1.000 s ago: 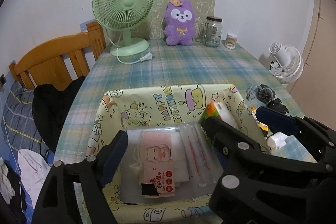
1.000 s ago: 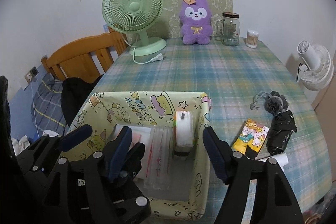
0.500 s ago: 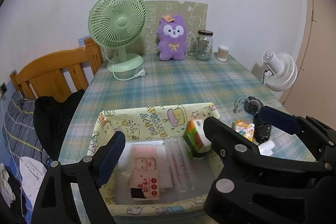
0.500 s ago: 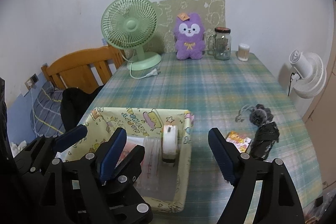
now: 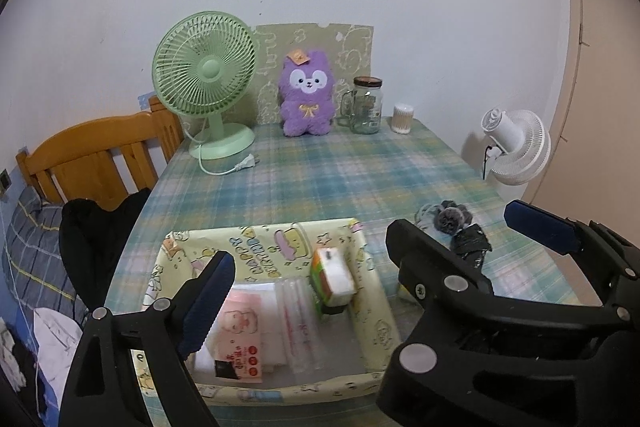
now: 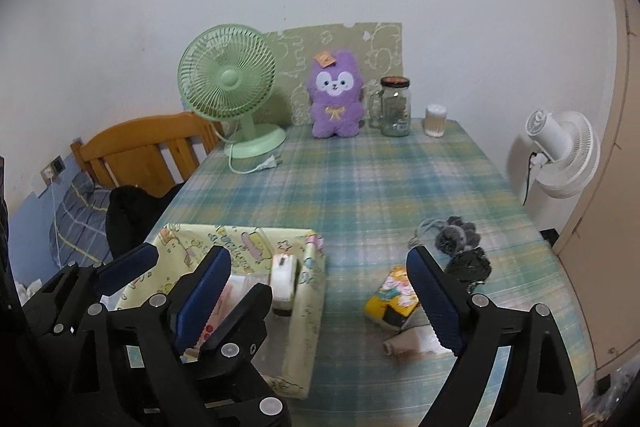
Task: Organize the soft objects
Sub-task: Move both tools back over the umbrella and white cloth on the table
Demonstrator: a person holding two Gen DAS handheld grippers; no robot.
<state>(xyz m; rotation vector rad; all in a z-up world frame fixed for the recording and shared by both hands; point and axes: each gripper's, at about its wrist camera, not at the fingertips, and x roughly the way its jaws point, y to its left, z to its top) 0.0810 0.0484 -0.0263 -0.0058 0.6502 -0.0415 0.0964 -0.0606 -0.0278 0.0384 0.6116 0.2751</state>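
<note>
A yellow cartoon-print fabric box (image 5: 262, 239) (image 6: 310, 303) sits at the table's near left. Inside lie a pink tissue pack (image 5: 240, 331), clear packets (image 5: 298, 323) and a green-and-white tissue pack (image 5: 332, 277) (image 6: 285, 273). To its right on the table lie a yellow tissue pack (image 6: 394, 297), a beige roll (image 6: 404, 341), a black bag (image 6: 468, 265) and a grey scrunchie (image 6: 454, 233). My left gripper (image 5: 308, 279) is open and empty above the box. My right gripper (image 6: 320, 297) is open and empty, spanning the box's right edge and the yellow pack.
At the back stand a green fan (image 5: 206, 87) with its loose cord, a purple plush (image 5: 306, 95), a glass jar (image 5: 366, 105) and a cotton-swab tub (image 5: 402, 113). A white fan (image 6: 562, 153) stands off the right edge. A wooden chair (image 5: 96, 159) with dark clothing is at left.
Both grippers have pulled back and up from the box. The box now looks smaller and lower, and more of the wall and table shows. Both grippers stay open.
</note>
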